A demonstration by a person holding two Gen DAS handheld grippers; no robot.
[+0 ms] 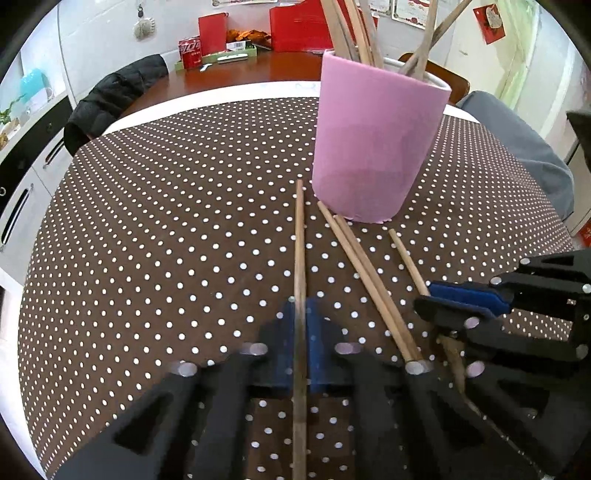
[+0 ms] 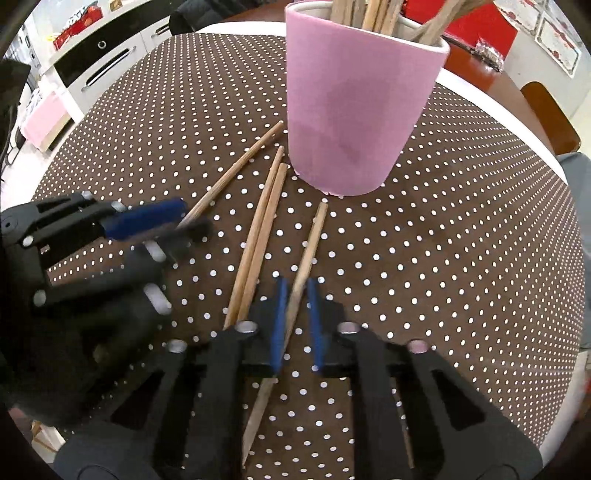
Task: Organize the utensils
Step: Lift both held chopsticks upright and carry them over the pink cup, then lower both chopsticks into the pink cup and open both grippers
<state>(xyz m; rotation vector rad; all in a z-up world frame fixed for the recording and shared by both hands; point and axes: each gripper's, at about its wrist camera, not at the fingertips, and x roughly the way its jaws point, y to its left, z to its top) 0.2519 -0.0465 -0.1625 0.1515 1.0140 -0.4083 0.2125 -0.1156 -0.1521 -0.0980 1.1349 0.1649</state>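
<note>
Each jaws' pads pinch one chopstick (image 1: pixel 300 258) lengthwise.

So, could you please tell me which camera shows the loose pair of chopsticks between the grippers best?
The right wrist view: the pair of chopsticks lies unobstructed almost end to end. In the left wrist view, the pair's near ends are hidden behind the left gripper.

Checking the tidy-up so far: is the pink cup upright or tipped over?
Upright. The pink cup stands on its base on the dotted tablecloth, mouth up, with chopsticks sticking out of the top.
</note>
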